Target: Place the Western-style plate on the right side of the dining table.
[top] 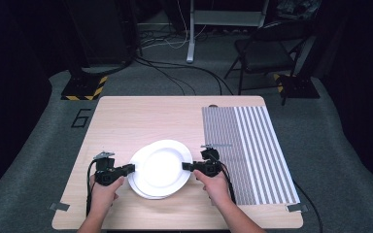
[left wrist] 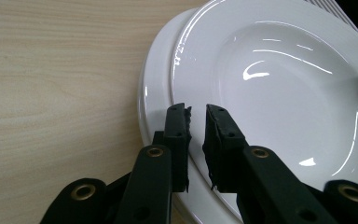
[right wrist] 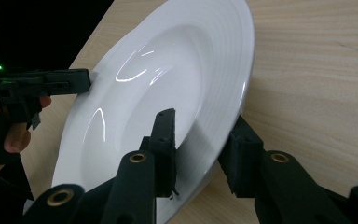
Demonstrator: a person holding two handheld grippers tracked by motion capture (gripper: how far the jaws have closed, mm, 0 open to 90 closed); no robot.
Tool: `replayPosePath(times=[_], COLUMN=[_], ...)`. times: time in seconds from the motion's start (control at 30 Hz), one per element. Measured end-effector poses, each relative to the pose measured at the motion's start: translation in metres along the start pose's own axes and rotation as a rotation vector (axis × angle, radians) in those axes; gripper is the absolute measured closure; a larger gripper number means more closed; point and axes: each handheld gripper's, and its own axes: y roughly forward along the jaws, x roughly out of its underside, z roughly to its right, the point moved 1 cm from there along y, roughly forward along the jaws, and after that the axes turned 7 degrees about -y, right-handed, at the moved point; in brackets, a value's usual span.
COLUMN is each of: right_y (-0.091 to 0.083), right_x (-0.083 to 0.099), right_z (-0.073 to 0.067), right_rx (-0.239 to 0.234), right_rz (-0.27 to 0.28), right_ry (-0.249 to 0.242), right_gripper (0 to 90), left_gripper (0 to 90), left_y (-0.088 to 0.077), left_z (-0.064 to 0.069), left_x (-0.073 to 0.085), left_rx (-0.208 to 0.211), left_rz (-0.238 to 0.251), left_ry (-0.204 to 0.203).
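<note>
So there's a white plate (top: 161, 166) on top of a second plate (top: 141, 187) near the front middle of the bench (top: 126, 121). Left tongs (top: 130, 168) are clamped on its left rim, right tongs (top: 187, 166) straddle the right rim, gripping it.

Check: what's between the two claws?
The top plate, gripped at opposite rims by the left claw and right claw; clearest in the high view.
</note>
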Motion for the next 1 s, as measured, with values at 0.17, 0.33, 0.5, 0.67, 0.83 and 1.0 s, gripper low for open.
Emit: replayPosePath(times=[0.17, 0.33, 0.5, 0.67, 0.83, 1.0], right_y=[-0.001, -0.005, -0.01, -0.019, -0.027, -0.029], right_x=[-0.001, -0.003, -0.005, -0.009, -0.011, -0.01], right_z=[0.0, 0.001, 0.001, 0.001, 0.0, -0.002], right_rx=[-0.006, -0.014, -0.018, -0.005, 0.023, 0.036], right_rz=[-0.006, -0.001, 0.006, 0.029, 0.044, 0.048], right_ry=[-0.006, -0.007, -0.012, -0.018, -0.042, -0.061], right_gripper=[69.7, 70.9, 71.9, 73.3, 74.0, 74.0], left_gripper=[78.3, 75.9, 73.4, 69.9, 64.1, 63.0], left_y=[0.0, 0.002, 0.003, 0.004, 0.004, 0.004], left_z=[0.0, 0.001, 0.003, 0.003, 0.006, 0.01], left_x=[0.0, 0.0, -0.001, -0.003, -0.005, -0.008], left_rx=[0.005, 0.017, 0.023, 0.028, 0.018, 0.032], left_rz=[-0.005, -0.015, -0.019, -0.028, -0.024, -0.016], left_ry=[0.003, 0.001, -0.001, 0.006, 0.009, -0.004])
